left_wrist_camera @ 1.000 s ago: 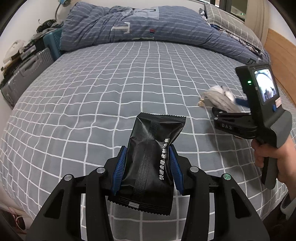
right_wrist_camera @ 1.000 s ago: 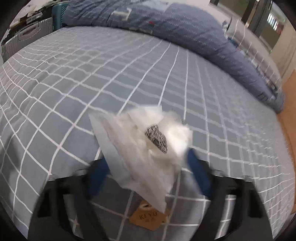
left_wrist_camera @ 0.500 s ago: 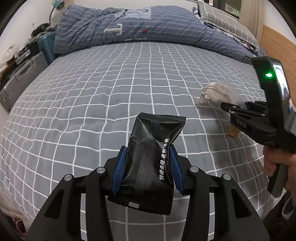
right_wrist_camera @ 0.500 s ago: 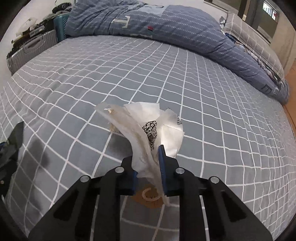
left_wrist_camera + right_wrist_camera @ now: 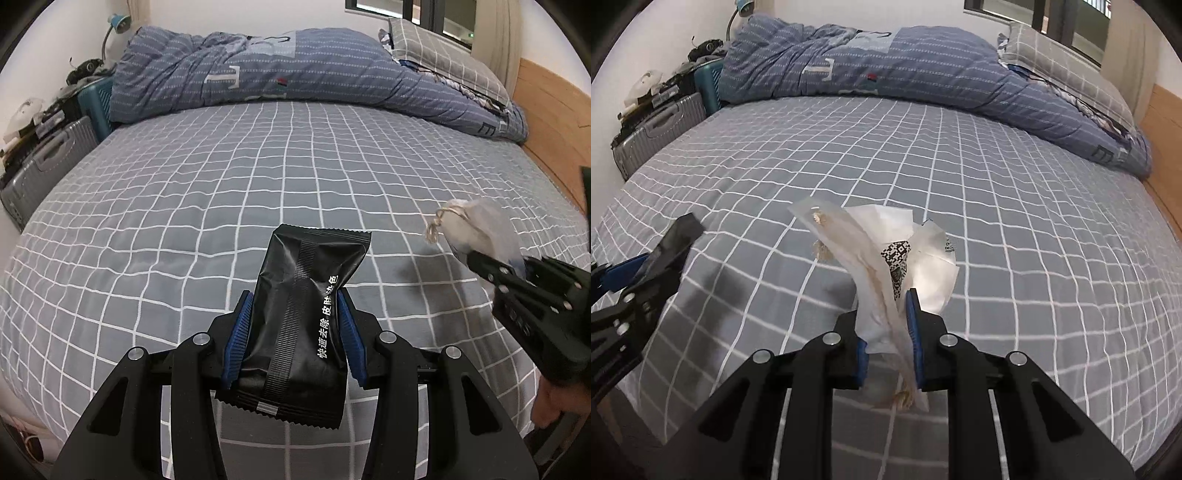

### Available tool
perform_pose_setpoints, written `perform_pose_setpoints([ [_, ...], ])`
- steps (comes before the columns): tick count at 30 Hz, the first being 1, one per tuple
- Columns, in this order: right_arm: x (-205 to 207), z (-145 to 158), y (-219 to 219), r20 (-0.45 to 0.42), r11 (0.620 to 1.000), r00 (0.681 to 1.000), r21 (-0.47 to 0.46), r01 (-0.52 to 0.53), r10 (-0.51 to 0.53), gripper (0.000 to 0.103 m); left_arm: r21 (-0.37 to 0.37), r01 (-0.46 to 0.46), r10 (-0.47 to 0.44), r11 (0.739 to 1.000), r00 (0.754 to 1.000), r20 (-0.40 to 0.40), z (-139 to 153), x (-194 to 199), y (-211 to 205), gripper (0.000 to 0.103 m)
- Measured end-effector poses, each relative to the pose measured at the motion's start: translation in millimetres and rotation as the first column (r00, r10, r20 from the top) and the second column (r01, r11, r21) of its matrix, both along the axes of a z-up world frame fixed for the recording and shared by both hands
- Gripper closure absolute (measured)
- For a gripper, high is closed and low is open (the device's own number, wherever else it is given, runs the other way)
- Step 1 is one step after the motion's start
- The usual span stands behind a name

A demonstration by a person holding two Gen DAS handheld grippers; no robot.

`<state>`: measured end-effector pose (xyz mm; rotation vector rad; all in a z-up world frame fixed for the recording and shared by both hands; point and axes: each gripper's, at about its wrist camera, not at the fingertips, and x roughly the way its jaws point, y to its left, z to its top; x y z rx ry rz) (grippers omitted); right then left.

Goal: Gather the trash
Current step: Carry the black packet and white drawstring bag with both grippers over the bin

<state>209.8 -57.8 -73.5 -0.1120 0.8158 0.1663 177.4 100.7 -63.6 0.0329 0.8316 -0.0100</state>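
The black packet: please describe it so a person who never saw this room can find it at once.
Over the near edge of the grey checked bed, the left tongs are shut on the black packet. Its white lettering and crimped ends distinguish it from the crumpled white wrapper in the right tongs.

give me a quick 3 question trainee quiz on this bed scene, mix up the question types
1. True or false: the left tongs grip a black sachet with white print.
2. Multiple choice: what do the right tongs hold? A) a glass bottle B) a crumpled white wrapper with string C) a metal spoon
3. Fill in: the folded blue quilt lies at the far end of the grey checked ____.

Key
1. True; the blue pads press on both its sides.
2. B; the white wrapper is pinched between the pads, which have just been closing on it.
3. bedsheet
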Motion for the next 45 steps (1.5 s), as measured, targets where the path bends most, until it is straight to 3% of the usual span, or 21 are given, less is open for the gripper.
perform_pose_setpoints([
  [11, -59.9, 14.4, -21.8, 0.024, 0.999, 0.999, 0.027, 0.022, -0.023, 0.086, -0.026, 0.012, -0.011, 1.000, 0.999, 0.040, 14.1, -29.0, -20.6, 0.058],
  [31, -150.3, 29.5, -57.7, 0.052, 0.997, 0.997, 0.059, 0.056, -0.059, 0.086, -0.044, 0.042, -0.041, 0.998, 0.999, 0.020, 8.4, -100.7, -51.5, 0.058],
  [45, -225.2, 29.9, -70.1, 0.048, 0.996, 0.997, 0.072, 0.059, -0.063, 0.086, -0.068, 0.063, -0.062, 0.996, 0.998, 0.023, 6.9, -175.5, -65.0, 0.058],
])
